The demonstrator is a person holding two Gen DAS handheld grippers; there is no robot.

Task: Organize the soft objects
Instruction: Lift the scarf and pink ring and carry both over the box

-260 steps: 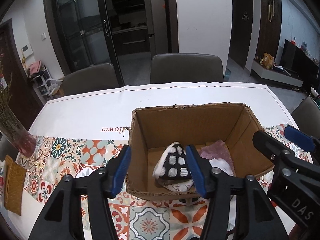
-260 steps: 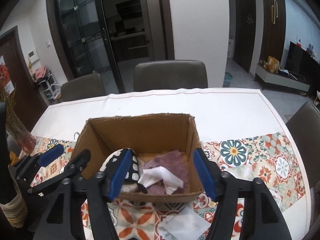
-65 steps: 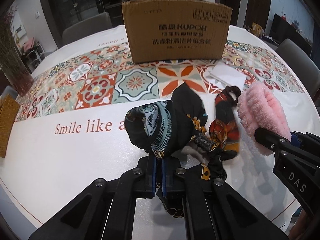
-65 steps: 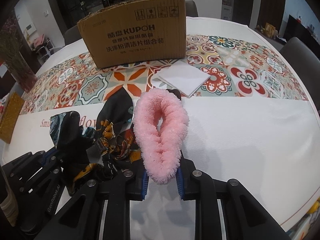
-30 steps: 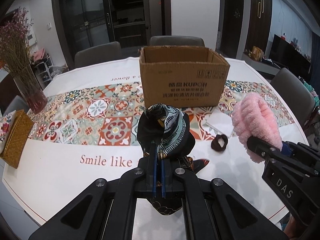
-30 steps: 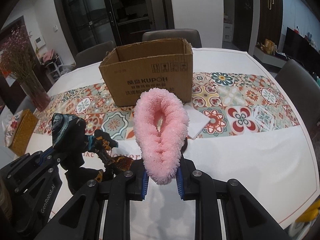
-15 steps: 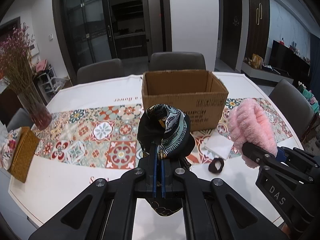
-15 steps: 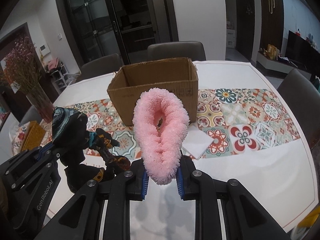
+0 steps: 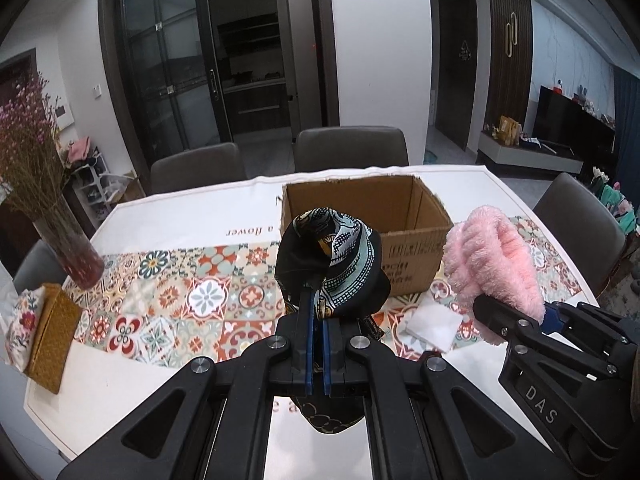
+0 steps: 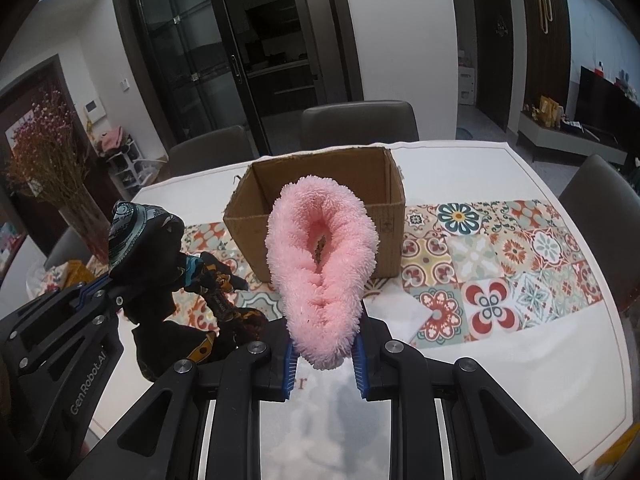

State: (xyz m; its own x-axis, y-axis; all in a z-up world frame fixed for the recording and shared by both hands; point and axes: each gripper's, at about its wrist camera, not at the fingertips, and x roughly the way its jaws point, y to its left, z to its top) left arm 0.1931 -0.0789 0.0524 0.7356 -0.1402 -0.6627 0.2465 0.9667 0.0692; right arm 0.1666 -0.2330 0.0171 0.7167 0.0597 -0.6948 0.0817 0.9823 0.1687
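Note:
My left gripper (image 9: 316,320) is shut on a black patterned silk scarf (image 9: 332,264) and holds it in the air in front of the open cardboard box (image 9: 400,216). The scarf also hangs at the left of the right wrist view (image 10: 160,256). My right gripper (image 10: 323,354) is shut on a fluffy pink loop (image 10: 320,256), held up before the box (image 10: 384,184). The pink loop also shows at the right of the left wrist view (image 9: 492,264). A folded white cloth (image 9: 434,324) lies on the table in front of the box.
A glass vase of dried flowers (image 9: 68,248) and a woven box (image 9: 50,332) stand at the table's left end. Grey chairs (image 9: 352,152) ring the table. The patterned runner (image 10: 520,264) crosses the table under the box.
Both grippers have risen higher above the table with their loads, so the box's open top shows more. The small dark ring on the table has gone out of sight behind the gripper.

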